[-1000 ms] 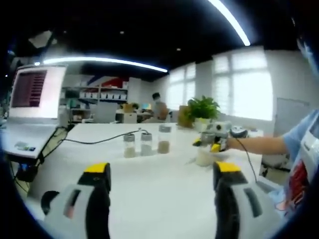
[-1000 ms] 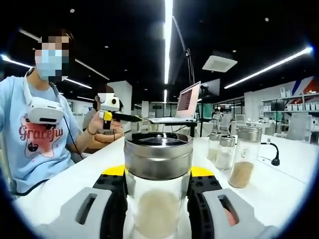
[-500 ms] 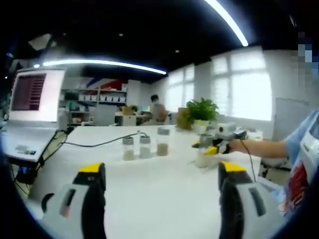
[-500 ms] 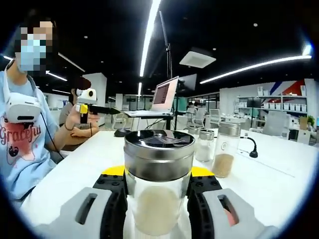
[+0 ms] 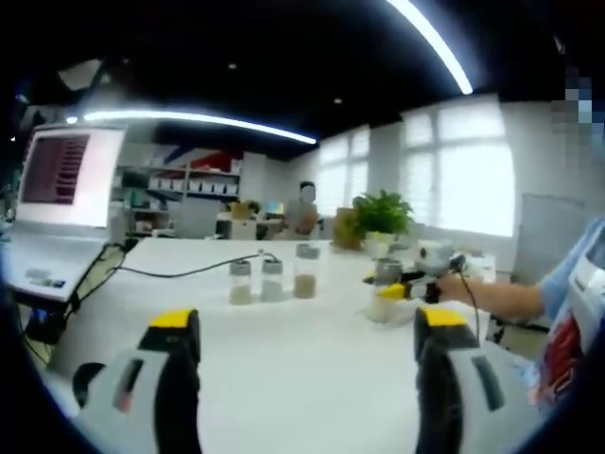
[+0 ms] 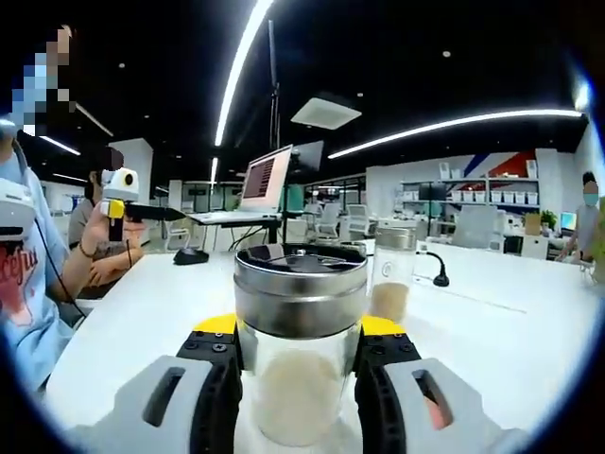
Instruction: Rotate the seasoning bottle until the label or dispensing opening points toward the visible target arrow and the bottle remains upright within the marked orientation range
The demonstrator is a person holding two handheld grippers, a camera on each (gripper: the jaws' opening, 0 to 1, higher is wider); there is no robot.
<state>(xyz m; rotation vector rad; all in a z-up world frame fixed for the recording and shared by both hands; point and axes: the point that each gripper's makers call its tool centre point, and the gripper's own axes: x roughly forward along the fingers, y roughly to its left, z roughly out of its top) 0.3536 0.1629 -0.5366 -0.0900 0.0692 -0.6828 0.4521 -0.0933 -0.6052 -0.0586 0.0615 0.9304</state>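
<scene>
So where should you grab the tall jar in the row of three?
Hold the tall jar by its straight glass side, under the metal lid. Come in level from the open table in front with the empty left hand-held gripper. It stands upright at the row's end, so its outer side is free.

- My left tool (image 5: 302,331): grey moulded jaw housings, black inner faces, yellow caps.
- My right tool (image 6: 301,340): same grey, black, yellow.
- I wear a light-blue T-shirt with red print (image 6: 17,284).
</scene>
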